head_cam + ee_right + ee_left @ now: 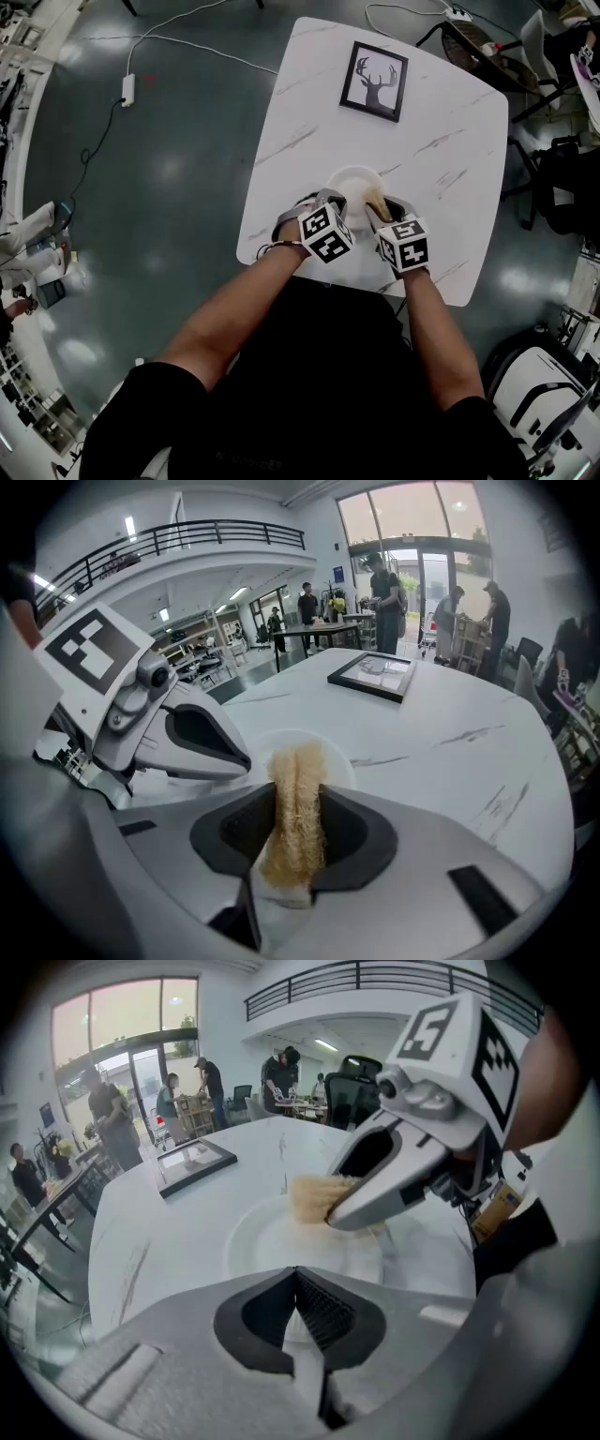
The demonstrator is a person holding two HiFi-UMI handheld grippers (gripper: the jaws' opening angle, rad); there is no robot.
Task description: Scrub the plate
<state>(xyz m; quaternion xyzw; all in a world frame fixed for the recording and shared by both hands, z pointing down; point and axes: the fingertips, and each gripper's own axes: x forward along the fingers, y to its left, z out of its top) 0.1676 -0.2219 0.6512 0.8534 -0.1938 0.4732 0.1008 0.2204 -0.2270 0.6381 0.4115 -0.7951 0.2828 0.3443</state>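
Left tool [299, 1277]: pinched shut on rim of plate [267, 1241].
Right tool [296, 803]: clamped on loofah [294, 841], loofah touching plate.
Tabletop [441, 141]: carries plate, frame [373, 82] well apart.

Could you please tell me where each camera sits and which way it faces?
Head view: on the person's head, facing steeply down at the table; forearms, left gripper and right gripper show.
Left gripper view: on that gripper, facing across the plate; its fingers show, shut on the rim.
Right gripper view: on that gripper, facing across the table; its fingers show, clamping the loofah scrubber.
Shared: all three show the plate and framed deer picture.
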